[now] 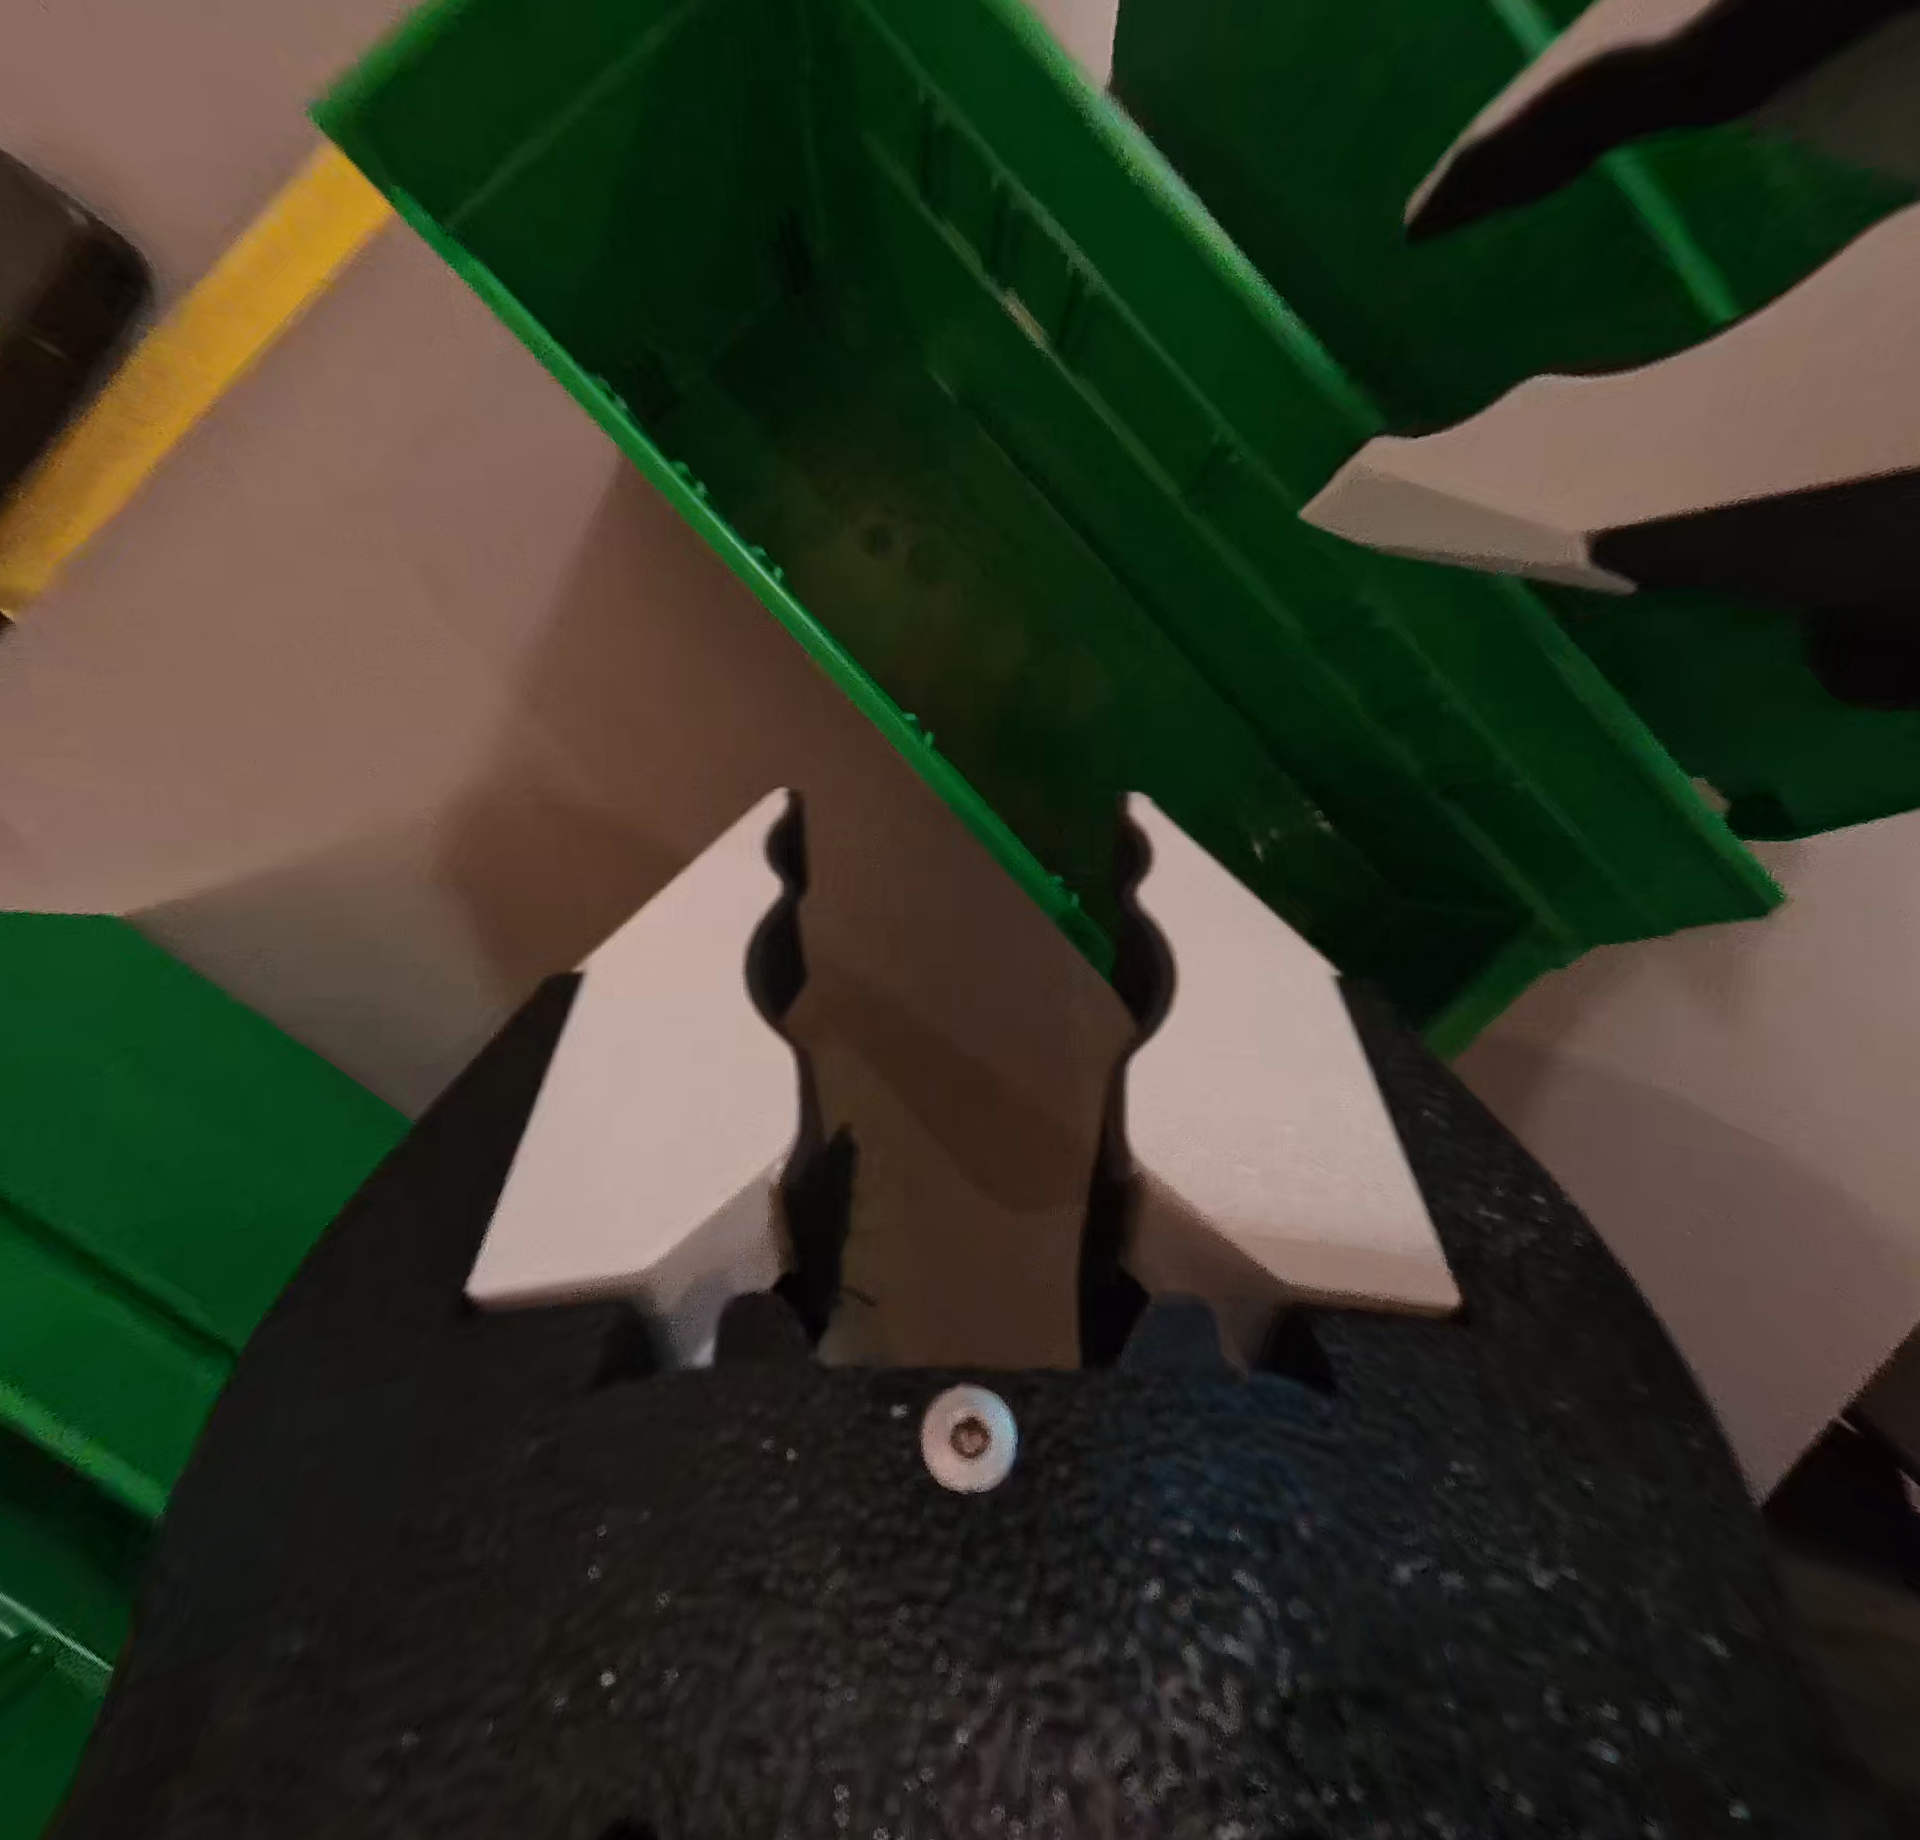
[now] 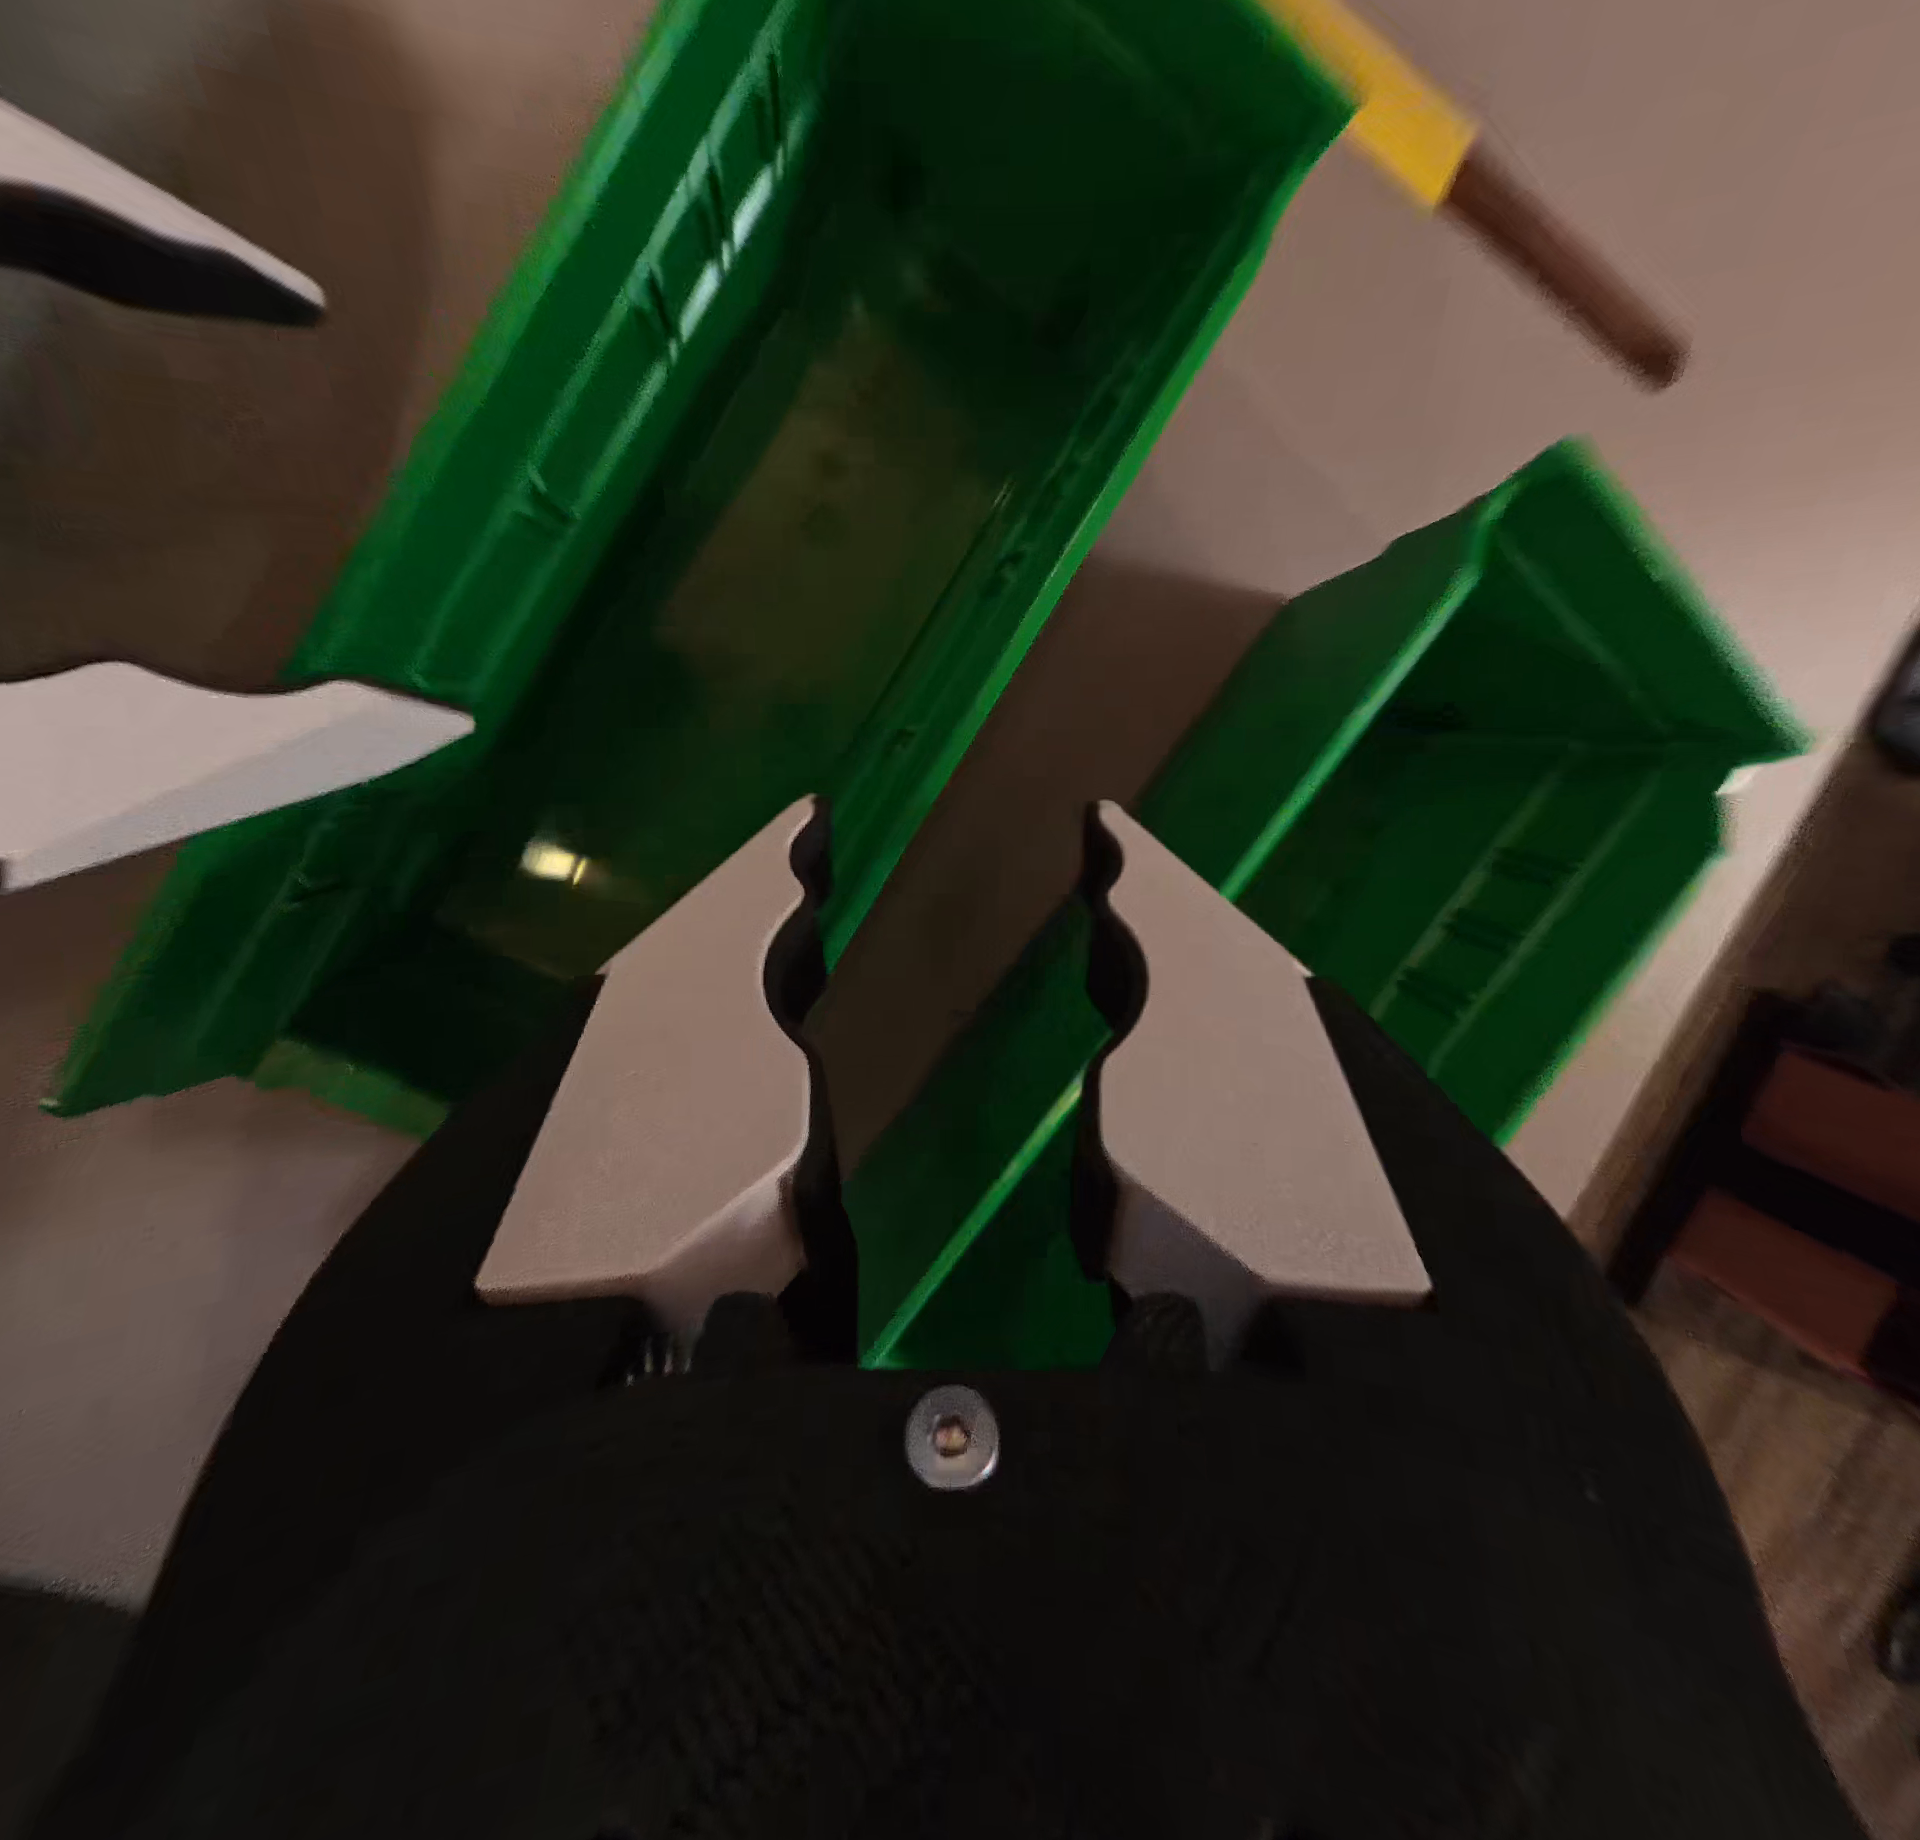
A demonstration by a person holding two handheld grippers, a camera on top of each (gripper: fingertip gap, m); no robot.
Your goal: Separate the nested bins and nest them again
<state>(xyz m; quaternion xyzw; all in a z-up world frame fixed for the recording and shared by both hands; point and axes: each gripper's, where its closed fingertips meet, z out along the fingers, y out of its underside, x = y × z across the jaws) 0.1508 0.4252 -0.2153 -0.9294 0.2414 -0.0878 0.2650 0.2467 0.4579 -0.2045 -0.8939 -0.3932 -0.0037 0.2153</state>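
A long green bin lies open side up on the beige table, also in the right wrist view. My left gripper is open, and the bin's near rim runs into the gap beside its right finger. It also shows at the left of the right wrist view, fingers wide apart over the bin's wall. My right gripper is open, with the wall of another green bin between its fingers. It shows open in the left wrist view, over a green bin.
Another green bin lies near the table's right edge. A further green bin sits at lower left. A yellow strip crosses the table beside a dark object. Floor and dark shelving lie beyond the right edge.
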